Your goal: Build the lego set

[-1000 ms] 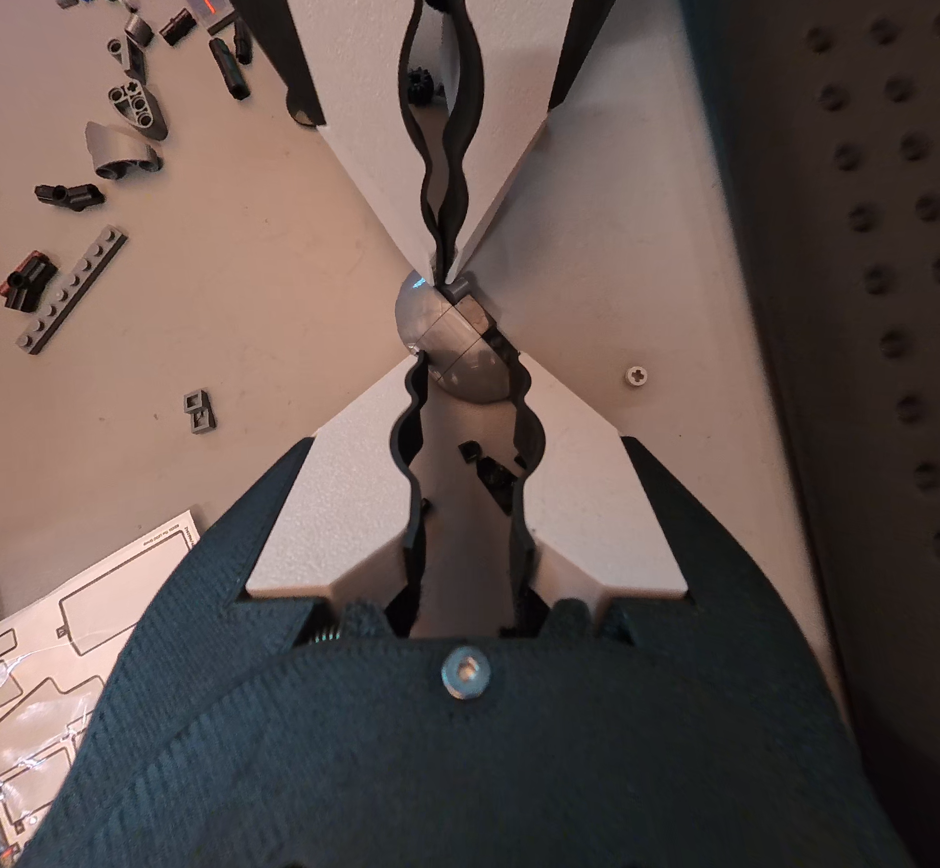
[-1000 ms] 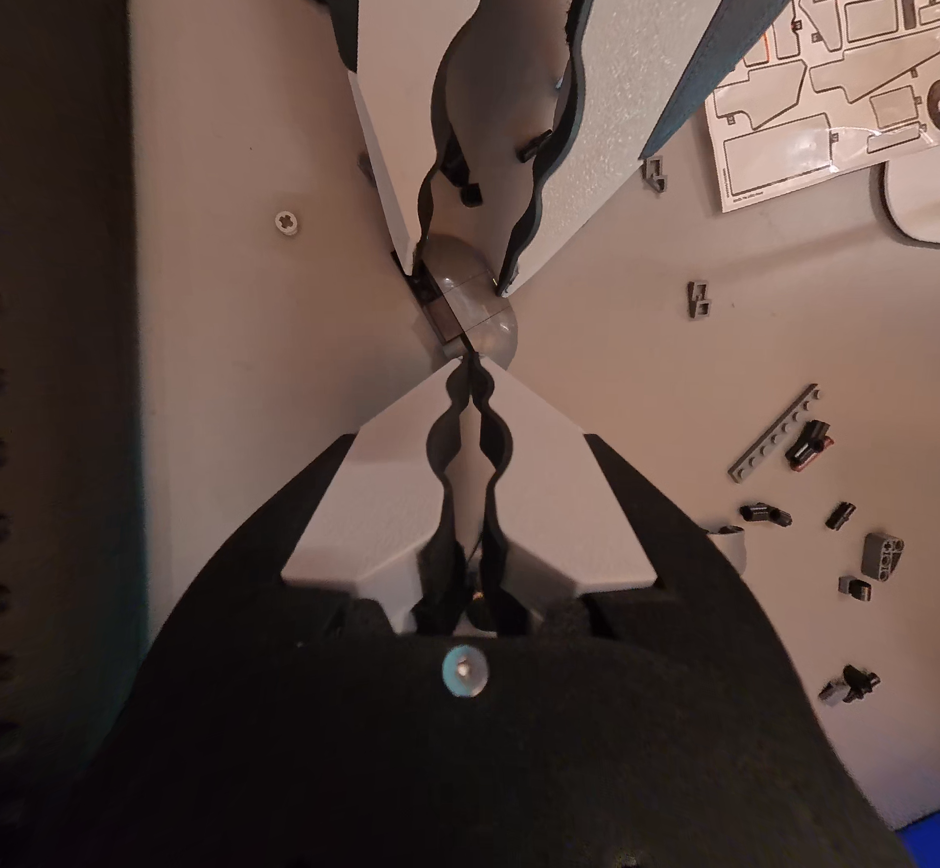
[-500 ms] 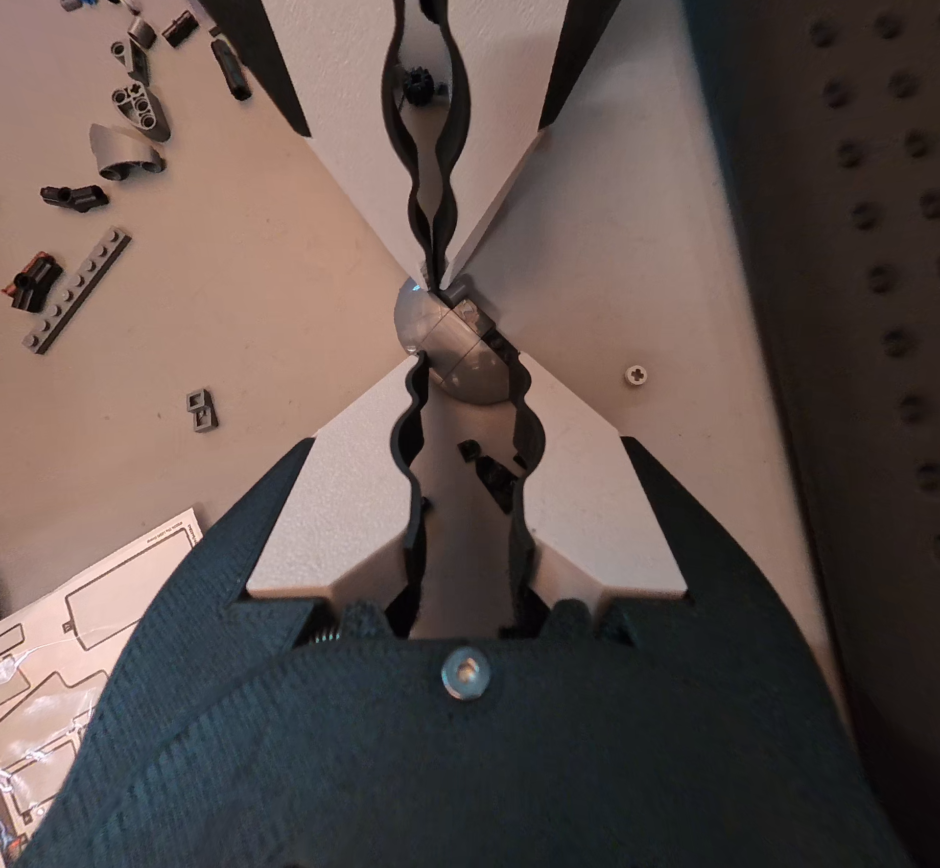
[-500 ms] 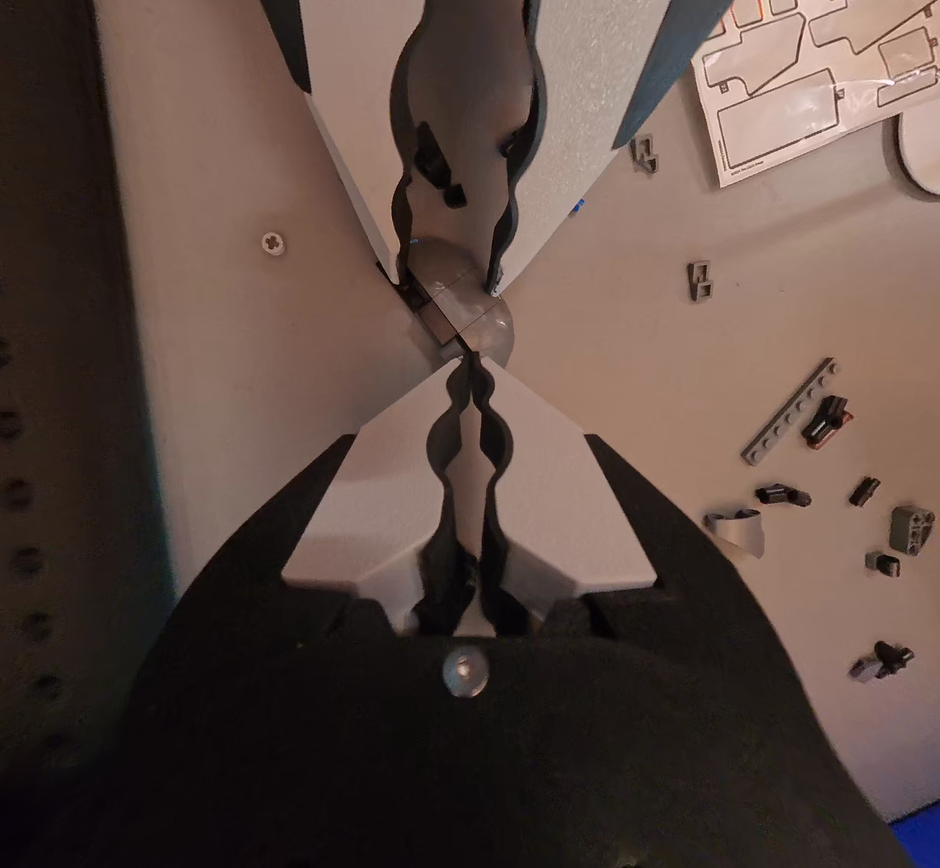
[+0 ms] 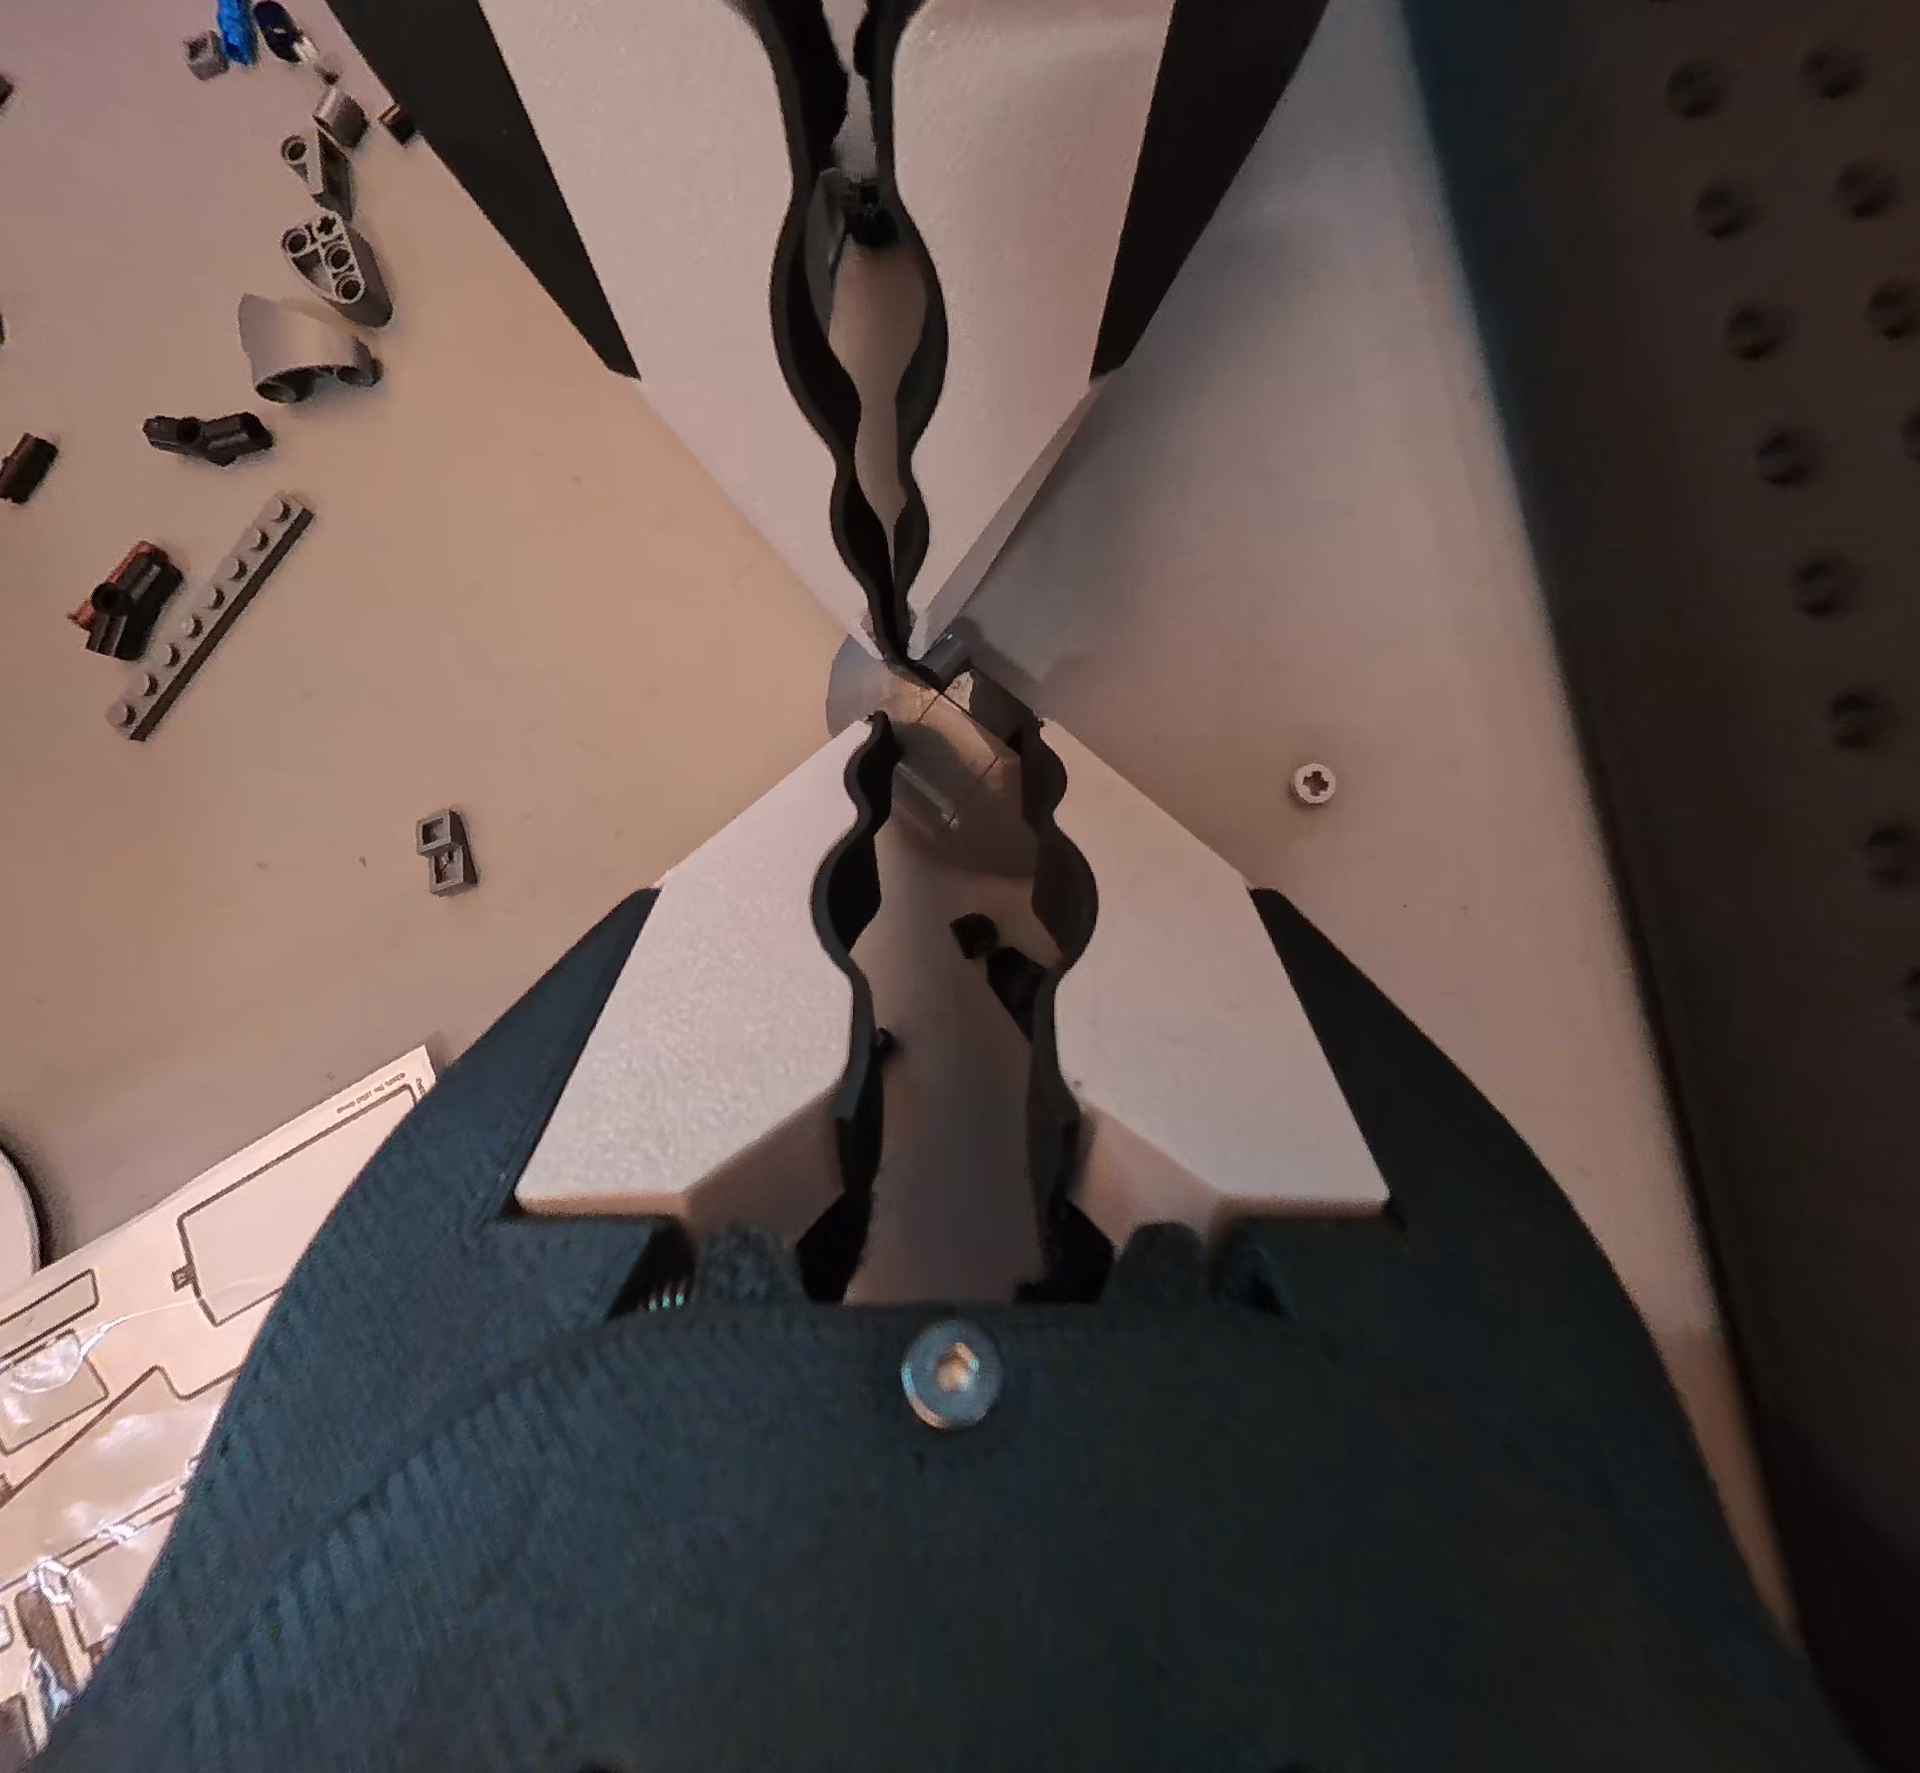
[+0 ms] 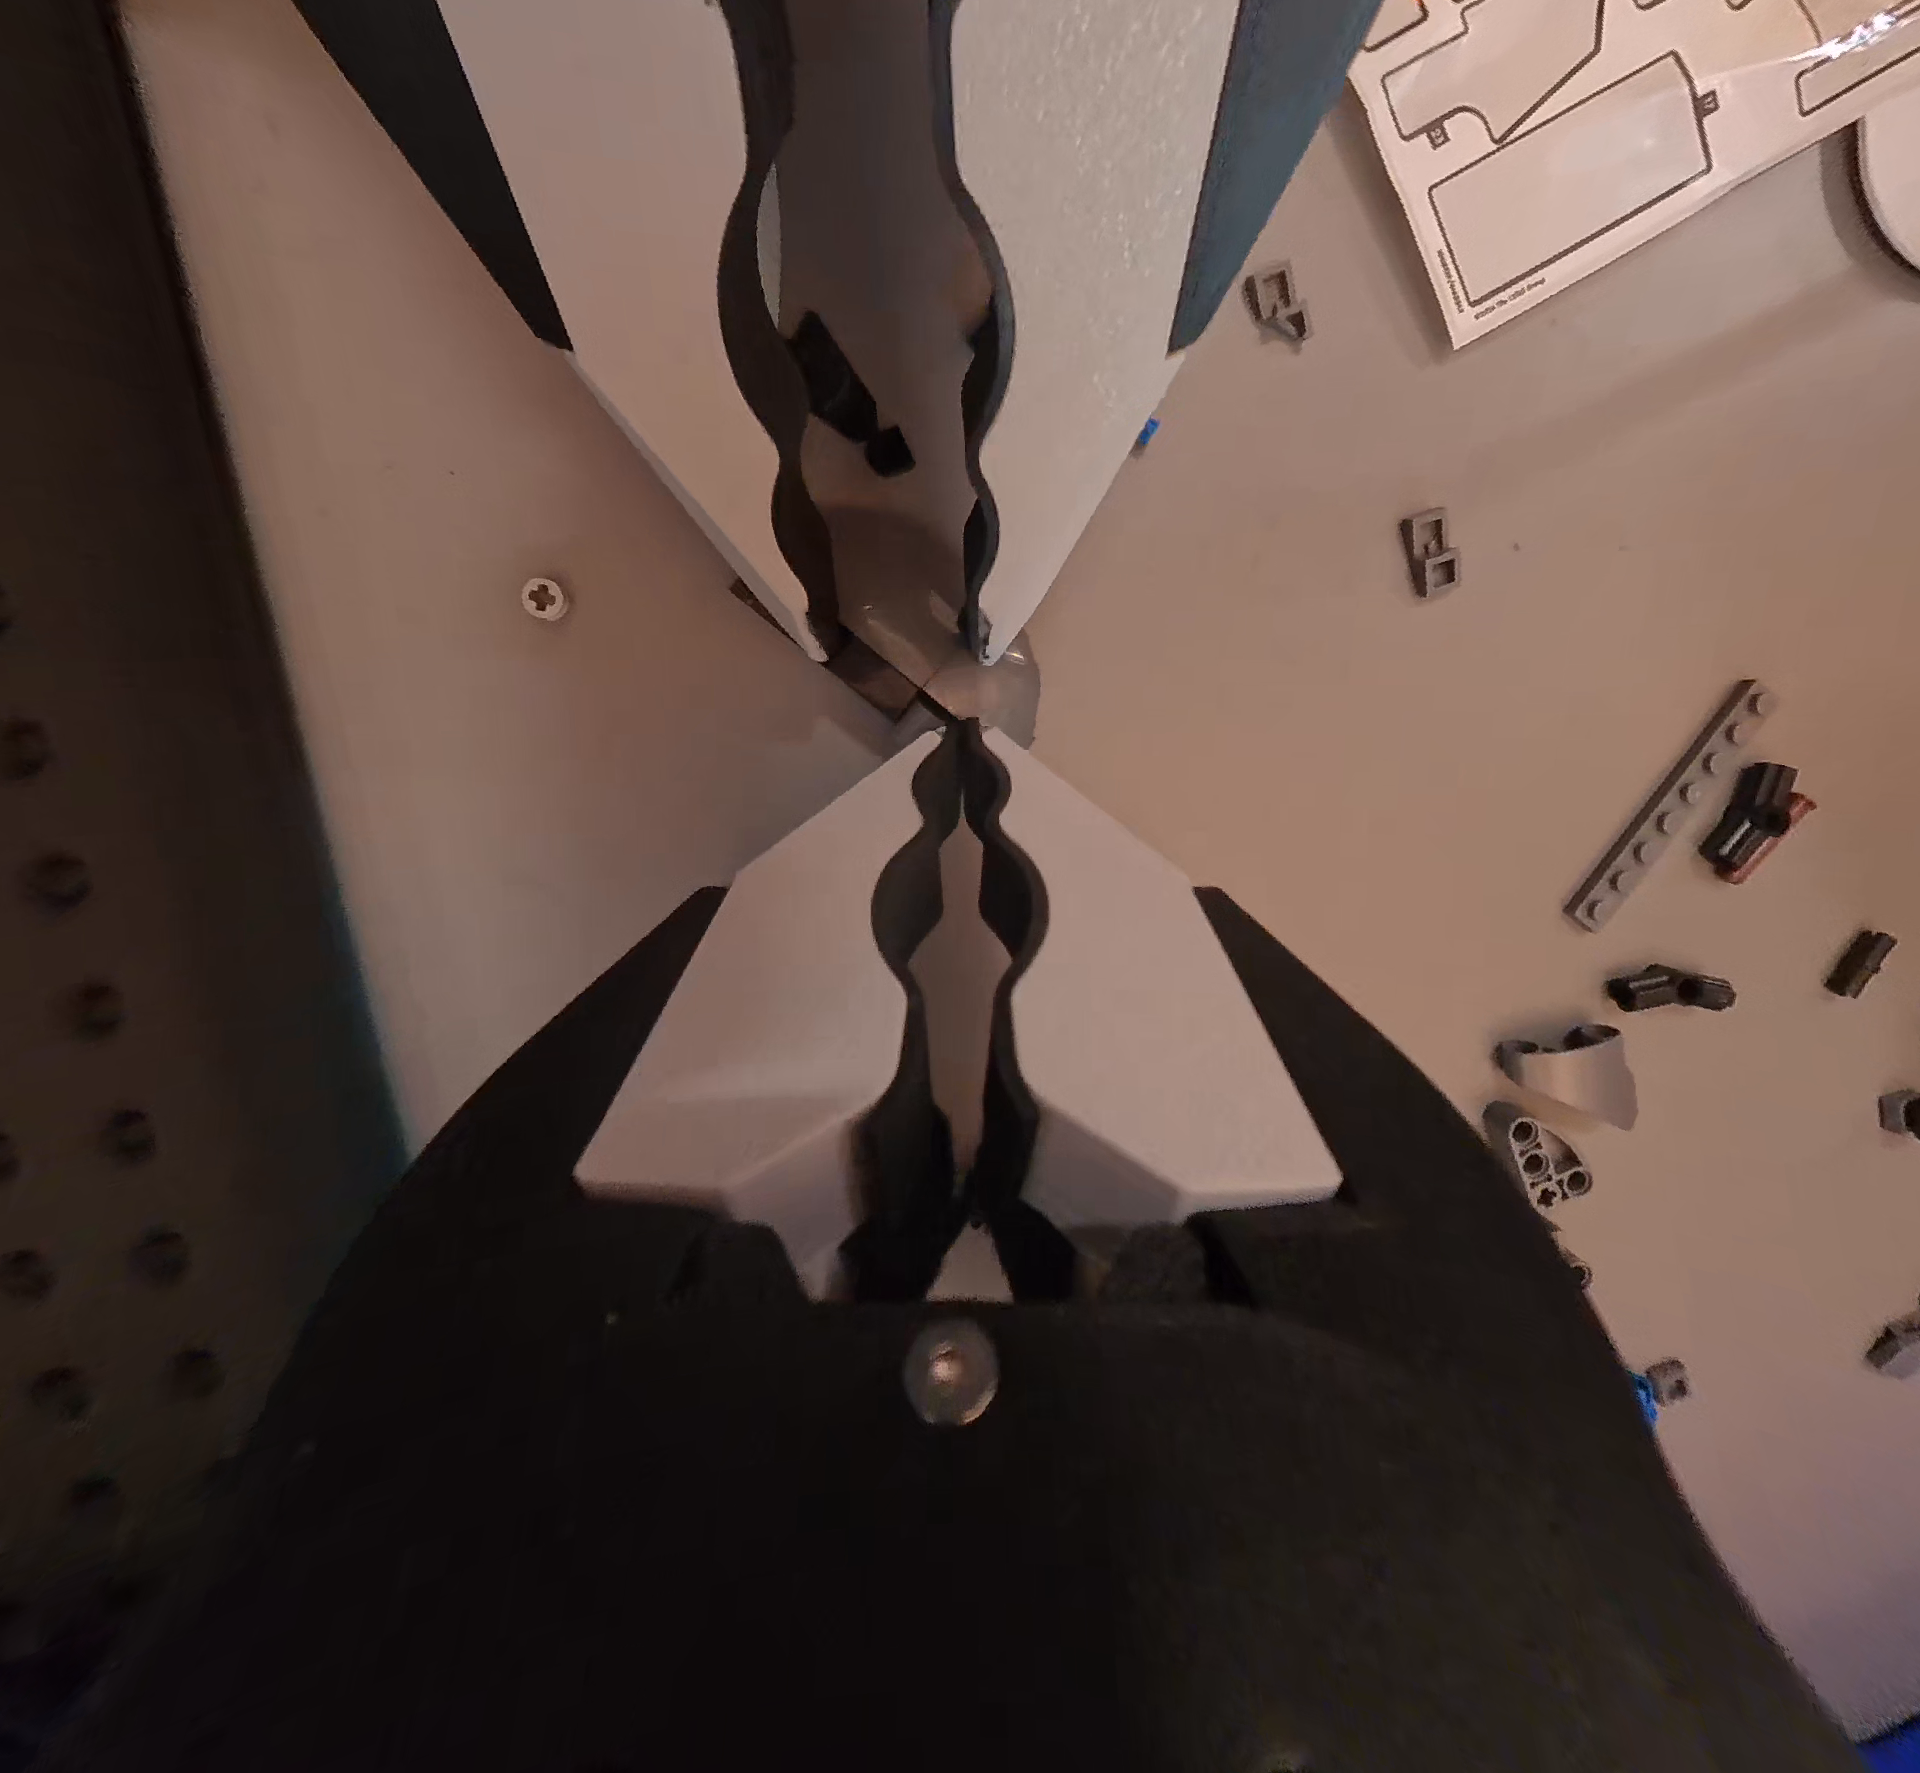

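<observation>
A small grey lego assembly [image 5: 940,788] with a rounded dome is held in the air between both grippers. My left gripper [image 5: 951,736], dark teal, is shut on its wider body. My right gripper [image 6: 961,736], black, comes from the opposite side, and its tips are pinched shut on the assembly's near end. In the left wrist view the right gripper [image 5: 899,643] reaches down from the top. In the right wrist view the left gripper [image 6: 902,645] reaches down from the top with the assembly [image 6: 883,570] between its fingers. Part of the assembly is hidden by the fingers.
Loose pieces lie on the pale table: a long grey plate [image 5: 208,617] [image 6: 1673,804], a small grey bracket [image 5: 447,850] [image 6: 1429,554], and a white round piece [image 5: 1311,781] [image 6: 545,598]. A sticker sheet [image 5: 156,1308] [image 6: 1662,61] lies nearby. A dark perforated panel [image 5: 1766,476] [image 6: 104,996] borders the table. My left and right fingertips are right by each other.
Both grippers have kept their hold on the assembly. They have shifted a little over the table, and each now fills more of the other's view.
</observation>
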